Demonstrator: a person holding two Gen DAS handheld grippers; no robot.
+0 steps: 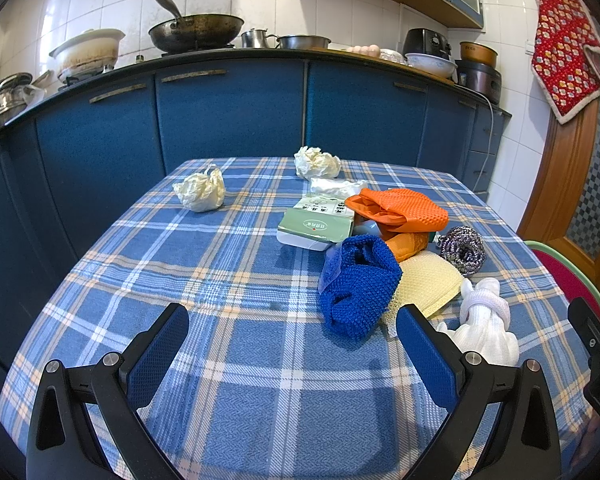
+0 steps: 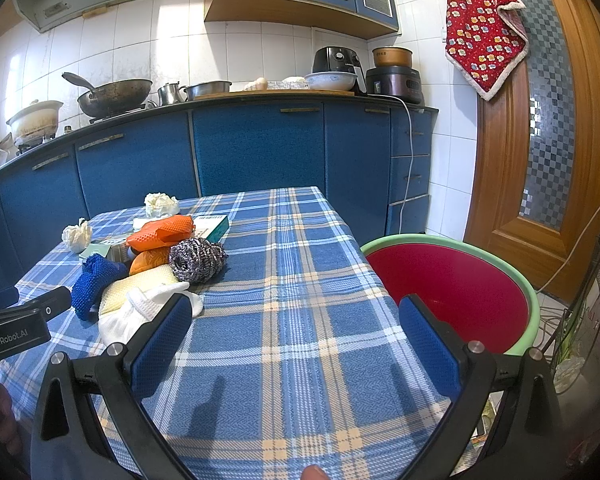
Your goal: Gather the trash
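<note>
Two crumpled paper balls lie on the plaid table: one at the far left (image 1: 201, 192) (image 2: 77, 235), one at the far edge (image 1: 316, 162) (image 2: 161, 204). A green-and-white carton (image 1: 318, 227) sits mid-table beside an orange mesh cloth (image 1: 400, 209) (image 2: 162, 233), a blue knit cloth (image 1: 358, 286) (image 2: 94, 280), a yellow sponge (image 1: 430, 282), a steel scourer (image 1: 462, 247) (image 2: 197, 259) and a white knotted cloth (image 1: 484, 326) (image 2: 140, 312). My left gripper (image 1: 292, 350) hovers open over the near table. My right gripper (image 2: 296, 346) is open above the table's right part, near a red basin (image 2: 456, 292).
Blue kitchen cabinets (image 1: 228, 116) stand behind the table, with a wok (image 1: 196, 32), pots and appliances on the counter. The red basin with its green rim sits off the table's right edge. A wooden door (image 2: 540, 140) is at the right, with wires beside it.
</note>
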